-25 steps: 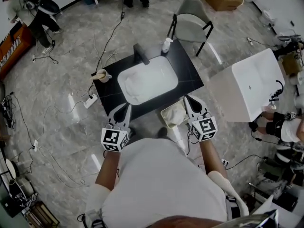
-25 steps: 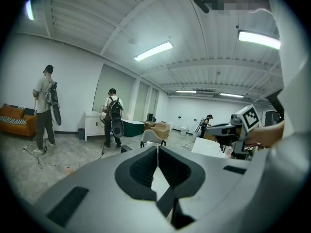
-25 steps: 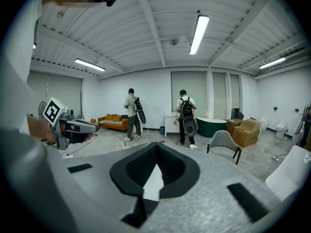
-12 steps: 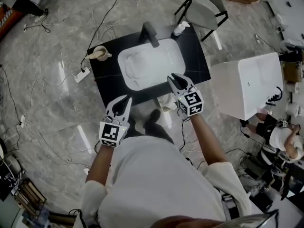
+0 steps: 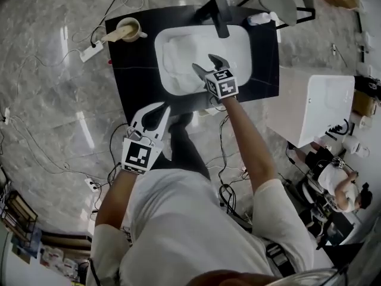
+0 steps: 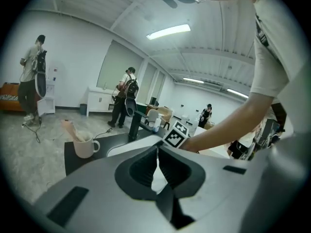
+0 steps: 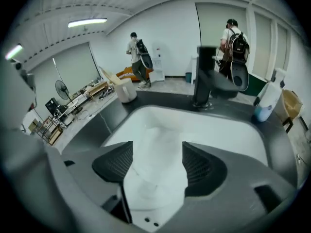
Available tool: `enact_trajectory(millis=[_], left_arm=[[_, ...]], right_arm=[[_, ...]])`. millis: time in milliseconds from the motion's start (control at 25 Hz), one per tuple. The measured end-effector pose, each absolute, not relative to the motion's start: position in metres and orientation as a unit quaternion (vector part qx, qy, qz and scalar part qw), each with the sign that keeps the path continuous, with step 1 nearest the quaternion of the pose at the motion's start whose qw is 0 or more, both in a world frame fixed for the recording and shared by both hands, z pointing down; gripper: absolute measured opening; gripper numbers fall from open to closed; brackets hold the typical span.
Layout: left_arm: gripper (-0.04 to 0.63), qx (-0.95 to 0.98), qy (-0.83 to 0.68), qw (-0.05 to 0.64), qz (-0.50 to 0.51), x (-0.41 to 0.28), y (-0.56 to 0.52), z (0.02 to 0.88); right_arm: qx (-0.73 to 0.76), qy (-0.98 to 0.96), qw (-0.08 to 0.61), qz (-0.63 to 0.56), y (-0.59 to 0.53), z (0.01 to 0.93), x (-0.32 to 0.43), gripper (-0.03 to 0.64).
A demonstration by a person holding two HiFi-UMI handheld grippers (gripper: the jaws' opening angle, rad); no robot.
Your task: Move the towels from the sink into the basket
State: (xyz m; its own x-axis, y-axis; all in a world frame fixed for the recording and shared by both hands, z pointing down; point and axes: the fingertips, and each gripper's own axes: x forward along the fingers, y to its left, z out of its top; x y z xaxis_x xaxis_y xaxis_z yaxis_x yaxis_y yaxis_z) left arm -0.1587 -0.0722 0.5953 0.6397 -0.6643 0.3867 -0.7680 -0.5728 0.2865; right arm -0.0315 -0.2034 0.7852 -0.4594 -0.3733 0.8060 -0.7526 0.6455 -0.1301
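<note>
The white towels are seen lying in the white sink, set in a black counter on a shiny grey floor. The right claw is held over the towels with its jaws opening, and nothing is gripped. The left claw is closed and empty.

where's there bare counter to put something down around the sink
Bare black counter lies left of the sink, between the mug and the front edge, and in a strip right of it, below the soap bottle. Crowded: the basin holds towels, with the right gripper opening over them.
</note>
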Motion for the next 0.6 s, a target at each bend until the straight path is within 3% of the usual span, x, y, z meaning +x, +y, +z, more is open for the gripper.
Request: enact_trajectory(millis=[360,560,600], left_arm=[[0.012,0.865,-0.410,0.263,0.117,-0.180,-0.088,0.645],[0.012,0.862,-0.406,0.275,0.126,-0.191,-0.084,0.665],[0.012,0.861,-0.406,0.278,0.127,-0.192,-0.082,0.669]], right_arm=[[0.329,-0.756,0.471,0.314,-0.237,0.937,-0.052,0.569],[0.337,-0.735,0.493,0.321,-0.242,0.976,-0.049,0.580],[0.341,-0.732,0.497,0.318,-0.243,0.979,-0.047,0.549]])
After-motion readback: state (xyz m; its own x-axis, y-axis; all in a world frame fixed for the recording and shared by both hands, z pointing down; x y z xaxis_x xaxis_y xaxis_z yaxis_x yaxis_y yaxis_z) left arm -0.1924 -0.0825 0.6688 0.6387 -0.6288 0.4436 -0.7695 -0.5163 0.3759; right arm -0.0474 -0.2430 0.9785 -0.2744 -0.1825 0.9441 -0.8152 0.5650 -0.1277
